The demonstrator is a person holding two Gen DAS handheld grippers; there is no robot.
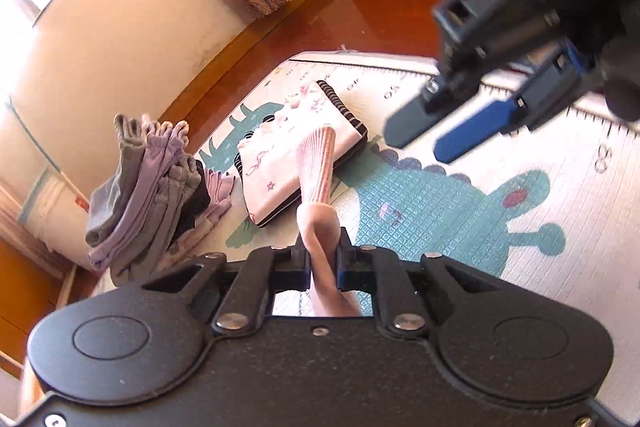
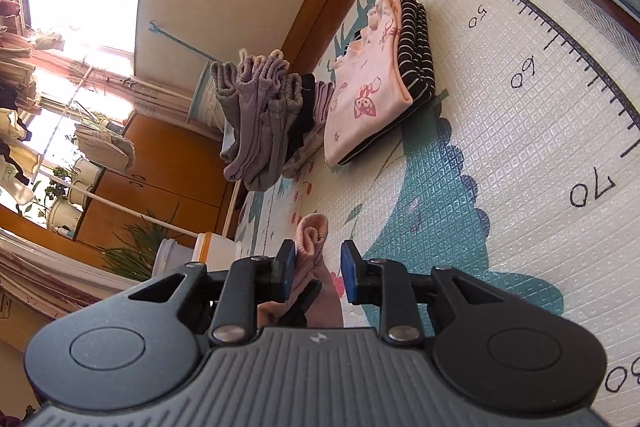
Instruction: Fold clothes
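A pink ribbed sock (image 1: 316, 163) stands up from my left gripper (image 1: 323, 259), which is shut on its lower part. In the right wrist view the sock's rolled end (image 2: 313, 231) sits between the blue pads of my right gripper (image 2: 318, 269), close to the left pad, and the jaws stand apart. From the left wrist view my right gripper (image 1: 420, 145) hovers open above the play mat (image 1: 520, 227), to the right of the sock. A folded stack (image 1: 304, 143) (image 2: 372, 87), pink printed cloth on striped black cloth, lies farther along the mat.
A pile of grey and purple garments (image 1: 148, 195) (image 2: 260, 115) sits at the mat's edge beside the stack. The mat (image 2: 520, 107) bears a printed ruler and a teal dinosaur. Wooden floor (image 1: 380, 7), a cream wall, white pots with plants (image 2: 136, 251) and a window surround it.
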